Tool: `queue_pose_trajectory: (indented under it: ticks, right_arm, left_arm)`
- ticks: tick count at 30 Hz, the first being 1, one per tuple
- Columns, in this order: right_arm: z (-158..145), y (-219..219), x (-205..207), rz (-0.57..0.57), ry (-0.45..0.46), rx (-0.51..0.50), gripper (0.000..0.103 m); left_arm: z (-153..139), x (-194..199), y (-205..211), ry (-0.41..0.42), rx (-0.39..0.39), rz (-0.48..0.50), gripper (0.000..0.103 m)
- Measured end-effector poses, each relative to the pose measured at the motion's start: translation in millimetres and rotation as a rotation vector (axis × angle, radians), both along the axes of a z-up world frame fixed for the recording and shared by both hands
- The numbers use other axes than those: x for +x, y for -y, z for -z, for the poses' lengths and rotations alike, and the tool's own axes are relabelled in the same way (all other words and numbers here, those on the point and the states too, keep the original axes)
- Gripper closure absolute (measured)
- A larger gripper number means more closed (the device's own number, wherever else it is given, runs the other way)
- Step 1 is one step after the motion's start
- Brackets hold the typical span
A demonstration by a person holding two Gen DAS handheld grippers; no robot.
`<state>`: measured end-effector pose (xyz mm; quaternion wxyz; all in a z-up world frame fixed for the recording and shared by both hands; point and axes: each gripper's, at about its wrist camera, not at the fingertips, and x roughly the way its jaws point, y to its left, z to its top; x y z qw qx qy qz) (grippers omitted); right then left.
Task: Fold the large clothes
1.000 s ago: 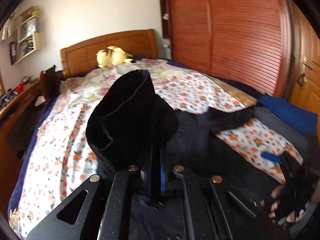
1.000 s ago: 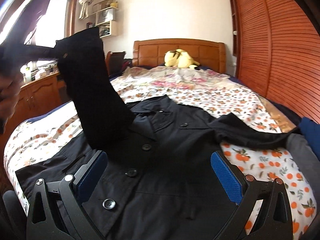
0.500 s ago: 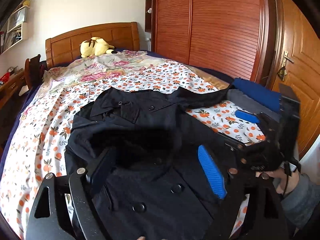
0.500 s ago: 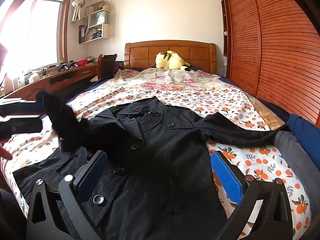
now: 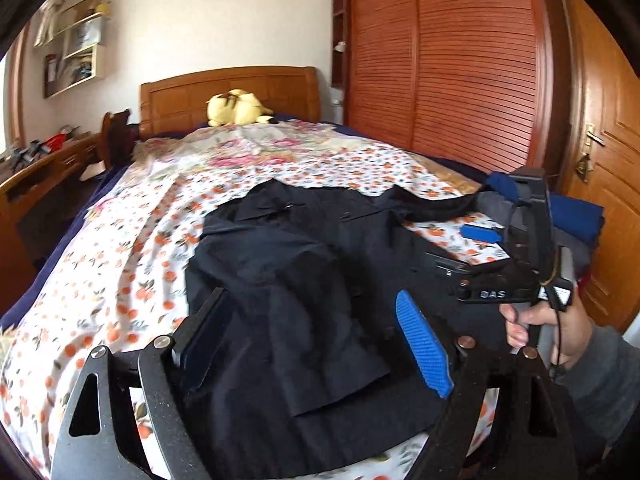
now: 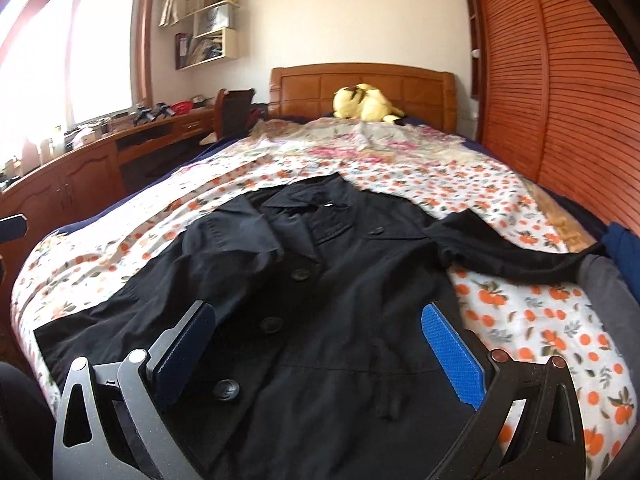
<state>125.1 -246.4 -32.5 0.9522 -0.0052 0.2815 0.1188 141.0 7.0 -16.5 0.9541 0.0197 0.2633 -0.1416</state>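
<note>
The black coat (image 6: 320, 300) (matte, big round buttons) lay flat on the orange-print sheet (image 6: 540, 320); its sleeve, earlier pinched aloft, lay folded across; the left gripper (image 5: 316, 340) had released it; the right gripper (image 6: 320, 348) gaped, empty.

The left gripper (image 5: 316, 344) points forward and somewhat downward, its jaws spread wide with nothing pinched between the pads; they have just been opening, and dark cloth lies below the gap rather than in it; the blue-faced right finger (image 5: 424, 346) and the darker left finger (image 5: 204, 340) stand well apart. The right gripper (image 6: 320, 356) is likewise tilted down, jaws wide, pads (image 6: 454, 354) bare; seen from the left wrist it sits off to the right of the left fingers, its handle gripped from below by the person's right hand (image 5: 548, 328), fingers curled round it, a grey sleeve (image 5: 600, 384) behind the wrist.
</note>
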Motion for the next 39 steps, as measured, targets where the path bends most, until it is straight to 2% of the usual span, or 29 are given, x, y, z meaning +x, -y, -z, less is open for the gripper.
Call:
queue_pose_trajectory:
  ticks: [6,10,13,16,20,23,25,31,39]
  right_arm:
    - [11,-24,0,-0.121,-0.084,-0.004,0.008]
    - [20,-39,-2,-0.195,-0.141,-0.006,0.020]
    - [30,-46,-3,-0.239,-0.199,0.023,0.024]
    - [37,-50,-2,-0.271,-0.250,0.045,0.028]
    - [39,-51,3,-0.280,-0.285,0.015,0.036]
    - [35,-46,5,-0.280,-0.283,0.007,0.057]
    - [29,-45,5,-0.277,-0.252,-0.002,0.085]
    - [4,-8,-18,-0.255,-0.177,-0.008,0.093]
    - [-35,64,-31,-0.147,-0.121,-0.046,0.094]
  left_arm:
    - [23,2,-31,-0.019,-0.051,-0.069,0.019]
    - [33,1,-40,-0.018,-0.046,-0.093,0.019]
    - [37,-1,-45,-0.006,-0.039,-0.109,0.019]
    - [42,-3,-49,-0.006,-0.052,-0.114,0.019]
    - [46,-6,-52,-0.004,-0.063,-0.118,0.019]
    - [47,-7,-57,-0.002,-0.074,-0.128,0.019]
    - [47,-7,-59,-0.001,-0.076,-0.132,0.019]
    - [51,-4,-58,-0.008,-0.066,-0.143,0.019]
    - [52,1,-46,-0.010,-0.068,-0.122,0.019]
